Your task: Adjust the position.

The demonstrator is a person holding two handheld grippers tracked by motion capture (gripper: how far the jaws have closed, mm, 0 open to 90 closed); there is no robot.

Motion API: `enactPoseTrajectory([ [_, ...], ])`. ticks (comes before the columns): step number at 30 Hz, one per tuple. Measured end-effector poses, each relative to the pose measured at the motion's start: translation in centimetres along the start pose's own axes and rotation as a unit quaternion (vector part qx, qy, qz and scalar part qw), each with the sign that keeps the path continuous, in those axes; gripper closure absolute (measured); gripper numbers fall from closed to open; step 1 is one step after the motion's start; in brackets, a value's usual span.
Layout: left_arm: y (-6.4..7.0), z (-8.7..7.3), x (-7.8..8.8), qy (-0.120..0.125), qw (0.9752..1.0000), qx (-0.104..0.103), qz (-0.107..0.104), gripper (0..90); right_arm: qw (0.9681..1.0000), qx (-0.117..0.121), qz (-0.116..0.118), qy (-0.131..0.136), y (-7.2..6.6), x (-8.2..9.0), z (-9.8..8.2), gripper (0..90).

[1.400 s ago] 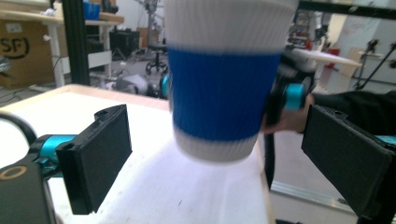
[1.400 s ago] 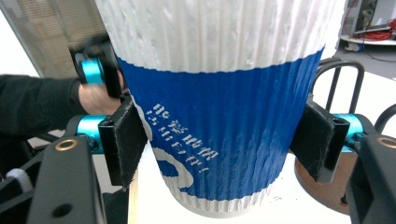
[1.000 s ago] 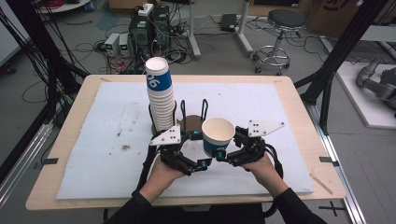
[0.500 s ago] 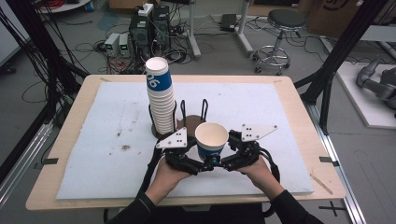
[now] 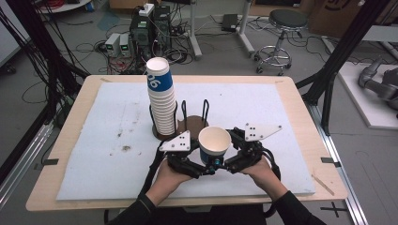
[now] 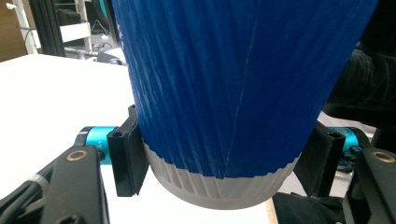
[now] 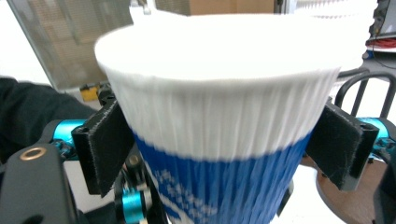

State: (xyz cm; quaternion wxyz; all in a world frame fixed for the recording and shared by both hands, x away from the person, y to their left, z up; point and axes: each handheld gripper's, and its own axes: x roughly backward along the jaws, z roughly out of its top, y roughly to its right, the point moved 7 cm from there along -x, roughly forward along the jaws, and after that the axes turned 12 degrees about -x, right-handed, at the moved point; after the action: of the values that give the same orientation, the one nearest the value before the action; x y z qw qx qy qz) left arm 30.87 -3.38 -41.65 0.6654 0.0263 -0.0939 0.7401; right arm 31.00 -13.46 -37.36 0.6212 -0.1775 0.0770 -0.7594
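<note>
The table (image 5: pixel 300 101) is the biggest thing in front of me, a wooden top covered almost edge to edge by a pale mat (image 5: pixel 94 154) with a few dark stains on its left part. On the far left of the mat's middle stands a tall stack of cups (image 5: pixel 162 101), white ribbed cups with a blue one on top, sitting in a wire rack (image 5: pixel 194 123) on a round brown base. The rack's right slot holds no cups.

Near me, just in front of that rack, I hold a single cup (image 5: pixel 214 145) upright, its open mouth up, white at the rim and blue lower down. It sits between my two tools, above the near part of the mat.

My left gripper (image 6: pixel 219 179) is closed on the cup's lower part, its black pads (image 6: pixel 128 154) pressing the sides where the blue meets the grey base band. My right gripper (image 7: pixel 224 140) has just been opening: its pads (image 7: pixel 100 142) stand on either side of the cup below the white rim, and I cannot tell whether they touch it.
</note>
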Motion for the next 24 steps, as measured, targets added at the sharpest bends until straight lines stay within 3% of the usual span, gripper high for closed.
enactPoseTrajectory([
  [8, 0.1, 0.1, 0.0, 0.007, 1.0000, 0.003, -0.002, 29.6, 0.9999, 0.003, 0.009, 0.010, -0.1, 0.3, 0.3, 22.3],
  [13, 0.1, 0.6, 0.1, 0.018, 0.9998, 0.003, 0.003, 22.9, 0.9999, 0.004, 0.011, 0.009, -0.1, 0.3, 0.1, 23.5],
  [20, 0.1, 1.2, 0.4, 0.029, 0.9996, 0.003, 0.006, 22.6, 0.9999, 0.009, 0.010, 0.003, -0.3, -0.1, -0.1, 23.7],
  [24, 0.1, 1.2, 0.4, 0.027, 0.9996, 0.002, 0.004, 27.1, 0.9999, 0.010, 0.010, 0.002, -0.3, -0.2, -0.2, 23.7],
])
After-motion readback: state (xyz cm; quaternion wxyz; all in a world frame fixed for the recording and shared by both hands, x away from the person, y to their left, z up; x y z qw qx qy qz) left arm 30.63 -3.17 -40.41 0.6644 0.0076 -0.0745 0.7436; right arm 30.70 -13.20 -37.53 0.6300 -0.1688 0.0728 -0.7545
